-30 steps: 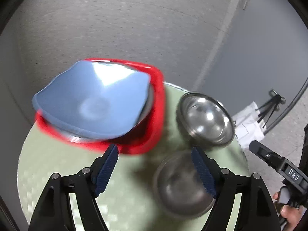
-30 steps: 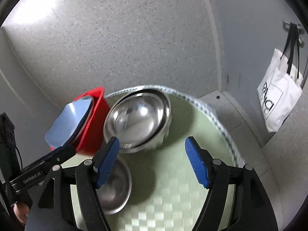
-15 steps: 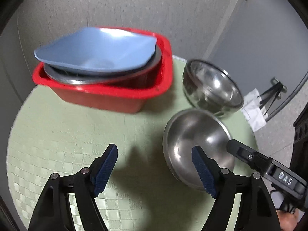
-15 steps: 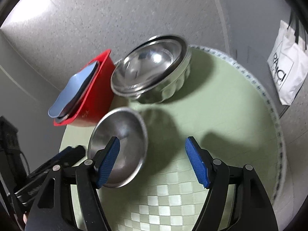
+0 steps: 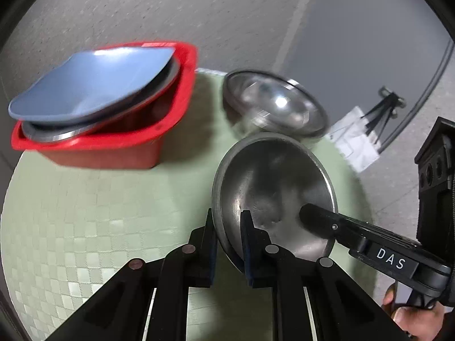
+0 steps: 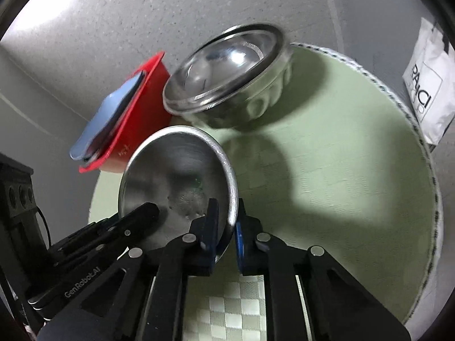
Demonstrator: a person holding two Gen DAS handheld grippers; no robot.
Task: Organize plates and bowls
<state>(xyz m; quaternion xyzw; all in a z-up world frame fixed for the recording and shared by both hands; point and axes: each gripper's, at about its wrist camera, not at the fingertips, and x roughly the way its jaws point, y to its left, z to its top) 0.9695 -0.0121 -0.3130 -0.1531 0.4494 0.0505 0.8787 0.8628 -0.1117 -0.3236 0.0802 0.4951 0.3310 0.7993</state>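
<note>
A shallow steel bowl [image 5: 273, 187] sits on the round green table [image 5: 85, 213]. My left gripper [image 5: 229, 227] is shut on its left rim. My right gripper [image 6: 227, 221] is shut on its right rim [image 6: 231, 187]; its finger also shows in the left wrist view [image 5: 327, 221]. A deeper fluted steel bowl [image 5: 273, 105] stands just behind it and shows in the right wrist view too [image 6: 227, 76]. A red tub [image 5: 128, 130] at the back left holds a steel plate [image 5: 85, 125] with a blue dish [image 5: 91, 85] tilted on top.
A white tote bag [image 6: 429, 85] hangs on the wall to the right, beyond the table's edge [image 6: 426, 170]. A grey speckled floor [image 5: 142, 8] lies behind the table.
Both grippers have moved in on the shallow steel bowl and closed on its opposite rims. They were open half a second ago.
</note>
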